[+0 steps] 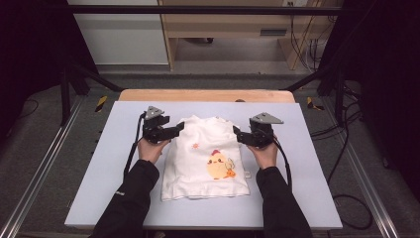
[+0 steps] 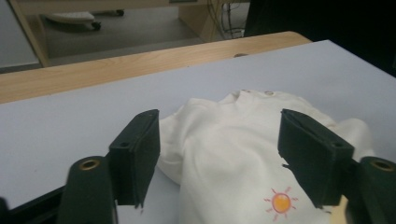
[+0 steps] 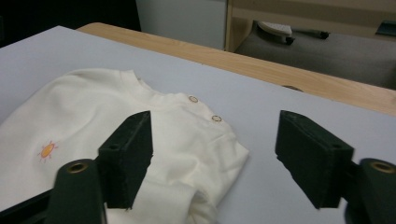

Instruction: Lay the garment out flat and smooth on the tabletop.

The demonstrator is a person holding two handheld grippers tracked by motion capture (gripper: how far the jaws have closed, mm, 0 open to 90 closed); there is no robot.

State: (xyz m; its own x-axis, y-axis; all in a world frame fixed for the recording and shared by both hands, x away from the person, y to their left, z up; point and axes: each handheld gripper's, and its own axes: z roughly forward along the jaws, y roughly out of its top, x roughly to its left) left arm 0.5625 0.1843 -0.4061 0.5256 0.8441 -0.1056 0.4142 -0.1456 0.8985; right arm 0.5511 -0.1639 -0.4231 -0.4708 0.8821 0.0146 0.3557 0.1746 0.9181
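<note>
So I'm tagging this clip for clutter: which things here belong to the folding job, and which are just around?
In the job:
white shirt
left gripper, open
right gripper, open
grey table mat

Just around:
floor cables
wooden shelf

lab; metal rig frame (image 1: 64, 94), cables (image 1: 341, 148)

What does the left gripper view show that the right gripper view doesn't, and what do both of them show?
Left gripper view: the small white cotton shirt's bunched sleeve lying between the open left claw jaws, and a dark backdrop at top right.

Right gripper view: two round metal snap buttons on the shirt's shoulder, and the folded sleeve edge between the open right claw jaws.

Both: the white shirt with its orange sun print, the pale blue-grey table top and the light wooden board edge behind it.
</note>
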